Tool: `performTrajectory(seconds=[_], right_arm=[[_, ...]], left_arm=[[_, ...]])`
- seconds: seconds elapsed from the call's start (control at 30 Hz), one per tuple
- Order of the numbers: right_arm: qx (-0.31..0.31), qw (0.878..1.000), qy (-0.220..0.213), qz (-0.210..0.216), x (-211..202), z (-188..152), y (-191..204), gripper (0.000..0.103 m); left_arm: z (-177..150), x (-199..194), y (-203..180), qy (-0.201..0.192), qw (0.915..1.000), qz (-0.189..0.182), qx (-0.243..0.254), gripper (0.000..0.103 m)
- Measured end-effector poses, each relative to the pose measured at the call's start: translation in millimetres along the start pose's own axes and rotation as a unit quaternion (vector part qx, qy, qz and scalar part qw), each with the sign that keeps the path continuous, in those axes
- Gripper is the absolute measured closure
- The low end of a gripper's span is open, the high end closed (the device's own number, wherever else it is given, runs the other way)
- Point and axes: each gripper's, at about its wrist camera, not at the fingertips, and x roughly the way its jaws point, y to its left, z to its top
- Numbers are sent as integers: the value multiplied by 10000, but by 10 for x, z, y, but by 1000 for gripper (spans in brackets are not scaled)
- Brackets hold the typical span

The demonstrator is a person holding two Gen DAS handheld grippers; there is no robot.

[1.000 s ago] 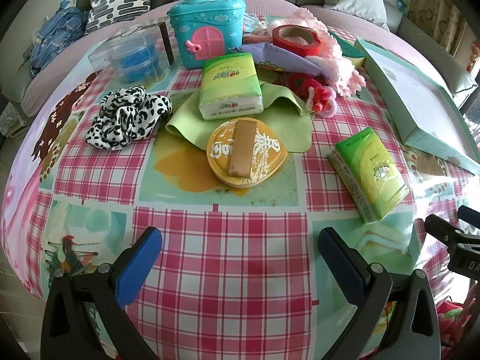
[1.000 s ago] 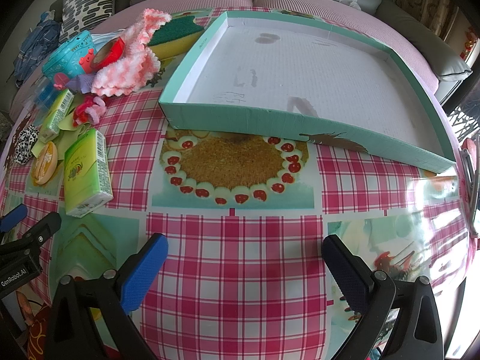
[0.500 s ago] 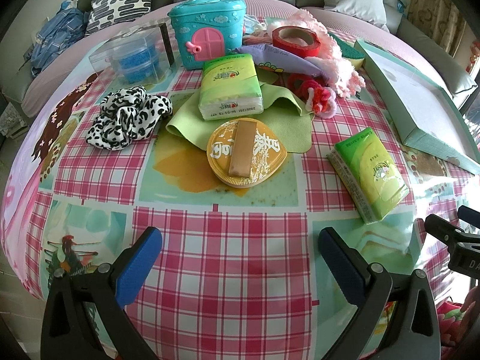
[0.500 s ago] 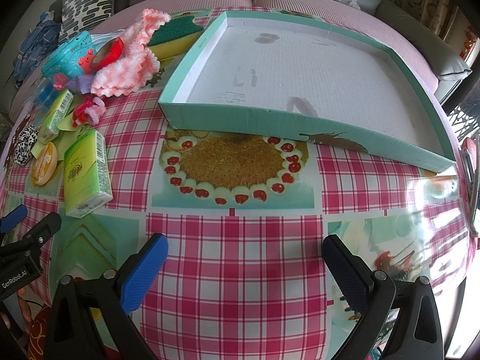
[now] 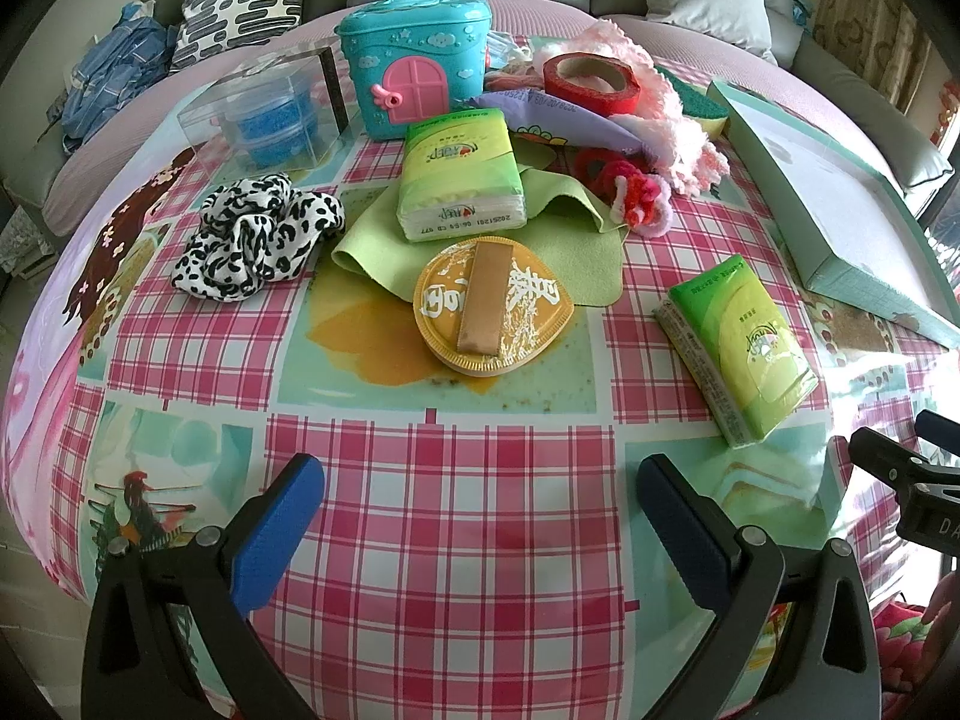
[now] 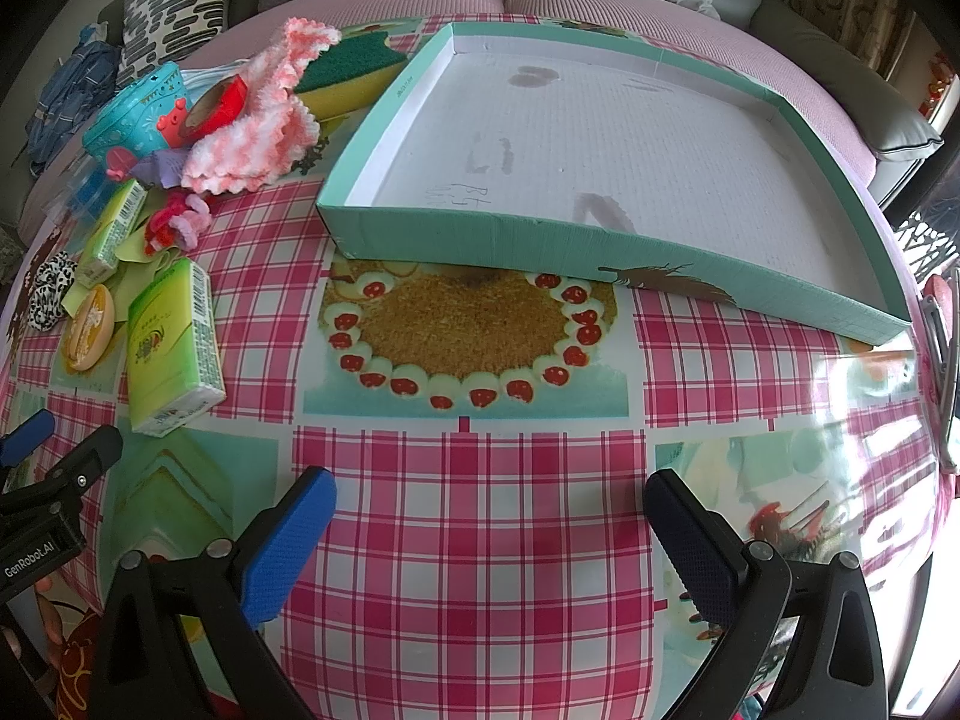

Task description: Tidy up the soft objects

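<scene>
Left wrist view: the left tongs stand wide open with nothing between the blue pads, low over the checked surface. Straight ahead of them lies a round yellow lidded tub, resting partly on a green cloth. Just beyond the tub, a green tissue pack sits on that cloth. Ahead and to the left of the tongs is a black-and-white scrunchie, lying apart from the cloth; farther off on that side stands a clear box with blue inside, and beside it a turquoise house-shaped case. Ahead and to the right lies a second green tissue pack, flat and on its own. Beyond it, a red and pink fuzzy tangle touches the cloth's far edge, with a pink knitted cloth and a red tape roll behind.

In the right wrist view, the right tongs are likewise spread wide and empty above the surface. Directly ahead is a shallow teal tray with a bare white floor. The second tissue pack lies ahead and left of these tongs, near the left tongs' tips at the picture's left edge.
</scene>
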Motion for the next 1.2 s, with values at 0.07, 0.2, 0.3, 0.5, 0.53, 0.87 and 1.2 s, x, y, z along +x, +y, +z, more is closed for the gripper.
performTrajectory(seconds=[0.07, 0.2, 0.3, 0.5, 0.53, 0.87, 1.2], right_arm=[[1, 10000, 0, 0, -1, 0, 1, 0], [2, 10000, 0, 0, 0, 1, -1, 0], [2, 10000, 0, -1, 0, 1, -1, 0], [19, 9999, -92, 137, -63, 38, -6, 0], [44, 9995, -181, 264, -100, 50, 5, 0], [-351, 9926, -663, 951, -405, 285, 411, 0], [-892, 9887, -555, 1067, -253, 267, 843, 0]], left_arm=[[-1, -1, 0, -1, 10000, 0, 0, 0], [-2, -1, 0, -4, 10000, -2, 1, 0], [0, 0, -1, -3, 10000, -6, 2, 0], [49, -61, 80, 55, 9998, -178, -58, 0], [60, -87, 126, 47, 9994, -305, -140, 0], [361, -242, 433, -112, 9977, -496, -448, 0], [400, -215, 430, -270, 9987, -273, -324, 0]])
